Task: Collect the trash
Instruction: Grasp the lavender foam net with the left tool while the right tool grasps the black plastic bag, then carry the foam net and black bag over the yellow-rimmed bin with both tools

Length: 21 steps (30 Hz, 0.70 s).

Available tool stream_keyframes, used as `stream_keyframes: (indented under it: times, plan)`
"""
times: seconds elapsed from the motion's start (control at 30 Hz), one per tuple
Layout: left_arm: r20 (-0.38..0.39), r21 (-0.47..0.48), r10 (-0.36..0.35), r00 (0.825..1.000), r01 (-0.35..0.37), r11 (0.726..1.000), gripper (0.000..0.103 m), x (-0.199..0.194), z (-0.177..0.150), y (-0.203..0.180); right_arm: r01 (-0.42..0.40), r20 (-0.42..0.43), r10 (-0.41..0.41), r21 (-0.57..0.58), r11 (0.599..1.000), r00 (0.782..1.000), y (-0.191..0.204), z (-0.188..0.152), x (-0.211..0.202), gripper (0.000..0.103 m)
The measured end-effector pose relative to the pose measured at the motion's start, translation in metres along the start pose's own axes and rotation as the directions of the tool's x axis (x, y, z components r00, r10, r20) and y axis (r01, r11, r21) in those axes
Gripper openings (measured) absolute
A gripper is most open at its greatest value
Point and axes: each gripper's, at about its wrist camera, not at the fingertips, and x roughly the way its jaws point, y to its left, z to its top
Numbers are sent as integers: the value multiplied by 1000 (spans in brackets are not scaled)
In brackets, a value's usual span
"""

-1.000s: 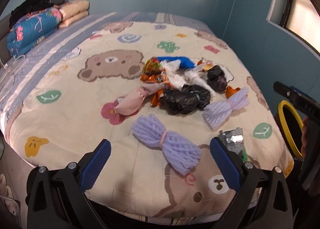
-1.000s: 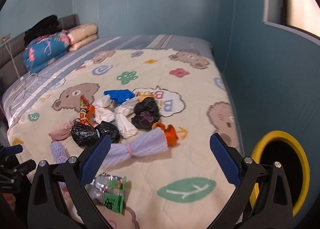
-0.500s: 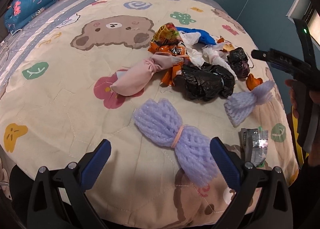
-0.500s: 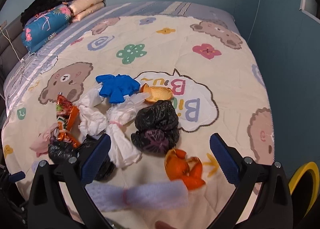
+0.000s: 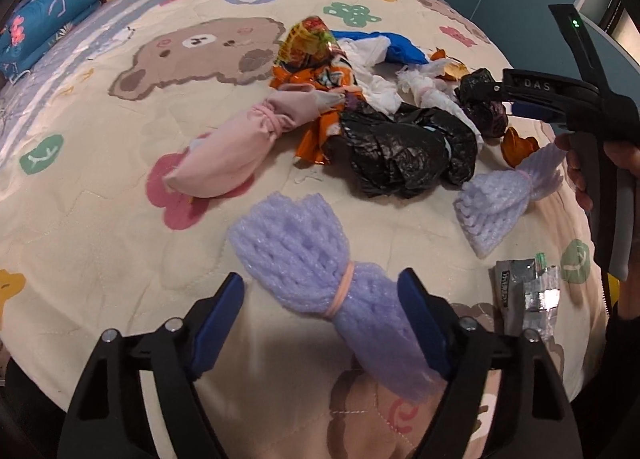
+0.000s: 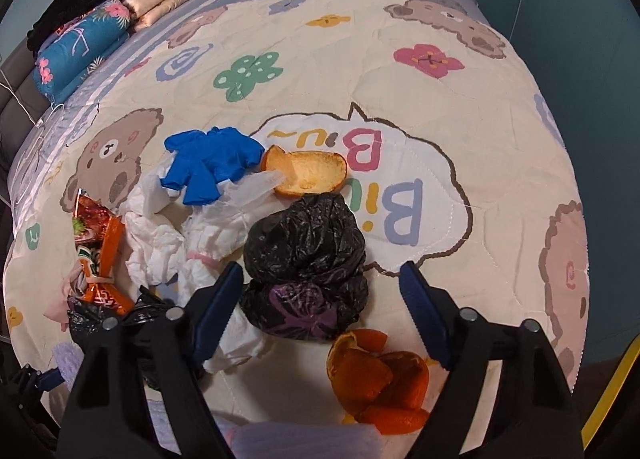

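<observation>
Both tools advanced; left tool (image 5: 320, 295) now straddles purple foam net (image 5: 320, 279).

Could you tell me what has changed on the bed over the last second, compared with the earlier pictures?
Both grippers have moved in toward the trash, jaws open. The left gripper now straddles the nearest purple foam net; the right gripper has advanced from the bed's edge to the black bag, just past the orange peel. Nothing has been grasped or released, and the trash itself lies where it was.
</observation>
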Motion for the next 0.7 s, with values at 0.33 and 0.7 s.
stream_keyframes:
  times: [0.33,0.7]
  plan:
    - [33,-1,-59,998,59,998,41,-5,-2,-8,-76,-32,75,-8,997,997,10,-3,-1,36]
    - [149,12,-129,981,128,992,37,-52,-11,-6,-253,36,252,22,967,967,11,1,-58,36]
